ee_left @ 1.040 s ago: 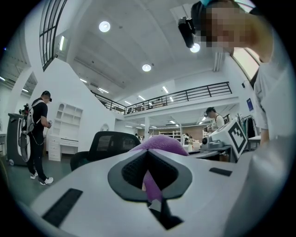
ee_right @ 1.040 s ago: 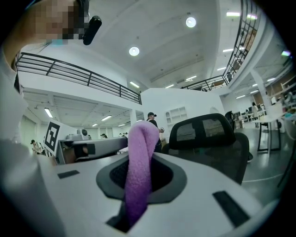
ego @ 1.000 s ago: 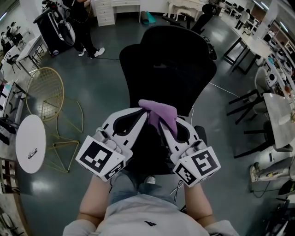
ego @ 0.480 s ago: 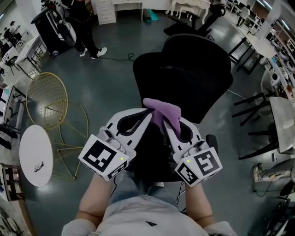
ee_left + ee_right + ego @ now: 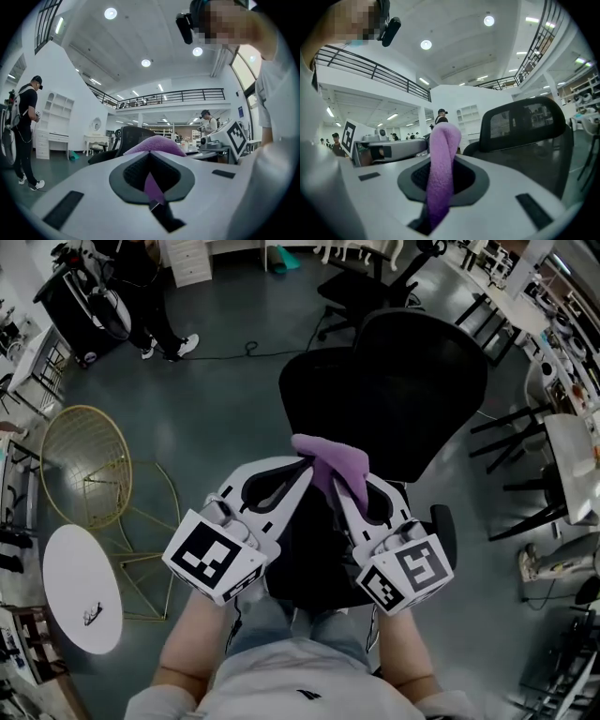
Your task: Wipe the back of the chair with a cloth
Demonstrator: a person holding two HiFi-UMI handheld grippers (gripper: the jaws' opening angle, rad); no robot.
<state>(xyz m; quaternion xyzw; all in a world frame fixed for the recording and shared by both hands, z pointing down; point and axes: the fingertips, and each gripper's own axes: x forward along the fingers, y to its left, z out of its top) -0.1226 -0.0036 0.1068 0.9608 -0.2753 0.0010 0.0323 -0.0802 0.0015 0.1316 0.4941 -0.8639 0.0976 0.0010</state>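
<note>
My left gripper (image 5: 302, 468) and right gripper (image 5: 336, 495) both have their jaws clamped on the cloth (image 5: 333, 463). It is purple, fuzzy and bunched, at frame centre, over the black chair (image 5: 403, 381).

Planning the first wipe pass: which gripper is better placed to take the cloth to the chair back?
Right, probably. The right gripper has its jaws clamped on a thick fold of the cloth, and the chair back shows large in its view. The left gripper pinches only a thin strip.
</note>
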